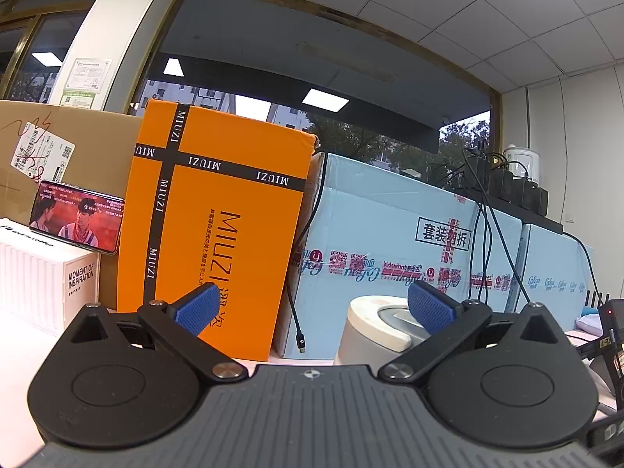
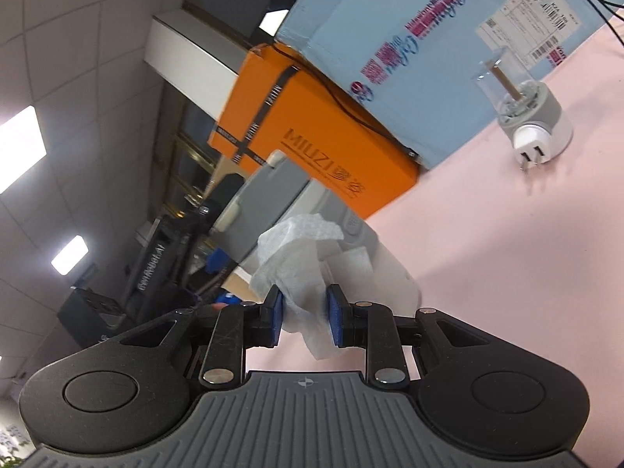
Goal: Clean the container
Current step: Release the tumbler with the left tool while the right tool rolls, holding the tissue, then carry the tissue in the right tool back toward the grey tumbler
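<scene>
A white cylindrical container with a grey lid (image 1: 374, 325) stands on the pink table just ahead of my left gripper (image 1: 312, 308), slightly to its right. The left gripper is open and empty, its blue pads (image 1: 197, 310) wide apart. In the right wrist view the same container (image 2: 323, 230) is right in front of my right gripper (image 2: 304, 314), which is shut on a crumpled white tissue (image 2: 298, 261). The tissue lies against the container's side, below the grey lid (image 2: 273, 191).
An orange MIUZI box (image 1: 218, 214) and light blue cartons (image 1: 390, 241) stand behind the container. A phone (image 1: 76, 216) leans on a white box (image 1: 43, 277) at left. A small clear-topped appliance with a plug (image 2: 526, 117) stands on the pink table (image 2: 507, 253). A black cable (image 1: 300, 312) hangs beside the orange box.
</scene>
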{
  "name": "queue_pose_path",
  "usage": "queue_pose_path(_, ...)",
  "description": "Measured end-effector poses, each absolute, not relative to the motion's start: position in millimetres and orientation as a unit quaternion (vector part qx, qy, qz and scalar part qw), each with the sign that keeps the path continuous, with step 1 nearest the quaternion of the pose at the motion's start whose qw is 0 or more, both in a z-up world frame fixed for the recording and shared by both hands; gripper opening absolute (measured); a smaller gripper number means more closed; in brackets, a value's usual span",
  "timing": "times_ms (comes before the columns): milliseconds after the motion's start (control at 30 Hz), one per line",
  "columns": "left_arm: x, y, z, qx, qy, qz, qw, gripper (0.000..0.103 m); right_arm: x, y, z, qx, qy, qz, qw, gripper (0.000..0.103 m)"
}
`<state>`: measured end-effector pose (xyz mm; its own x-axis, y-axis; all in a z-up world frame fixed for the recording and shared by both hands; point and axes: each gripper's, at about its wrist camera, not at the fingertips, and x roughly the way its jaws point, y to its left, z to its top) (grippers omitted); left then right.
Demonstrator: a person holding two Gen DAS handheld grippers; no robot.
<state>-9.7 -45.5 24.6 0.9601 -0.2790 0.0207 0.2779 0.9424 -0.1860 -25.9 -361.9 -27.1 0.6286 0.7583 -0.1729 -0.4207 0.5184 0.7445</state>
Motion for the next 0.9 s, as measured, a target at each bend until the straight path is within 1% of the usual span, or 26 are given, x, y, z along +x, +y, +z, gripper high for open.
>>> queue_pose_path(267,-9.2,-46.5,24.7,-0.094,0.003,-0.14,0.986,0.103,-21.7,-354.7,-38.2,0.312,0.298,0.313,0.846,0.023)
queue_pose_path(367,-9.5,-46.3,24.5,-0.095,0.003,-0.141,0.986,0.103,-24.0,-357.3,-36.9,0.321,0.284,0.324,0.843,0.023)
queue_pose_path(567,-10.9,-46.0,23.9,-0.094,0.001,-0.141,0.986,0.103,-33.7,-364.0,-25.9,0.34,0.226,0.359,0.839,0.023)
queue_pose_path(733,-10.7,-46.0,23.9,-0.094,0.001,-0.141,0.986,0.103,-32.6,-366.8,-24.3,0.35,0.221,0.359,0.837,0.023)
queue_pose_path(900,-10.8,-44.3,23.6,-0.096,0.001,-0.139,0.986,0.103,-31.0,-362.5,-24.3,0.318,0.239,0.329,0.856,0.024)
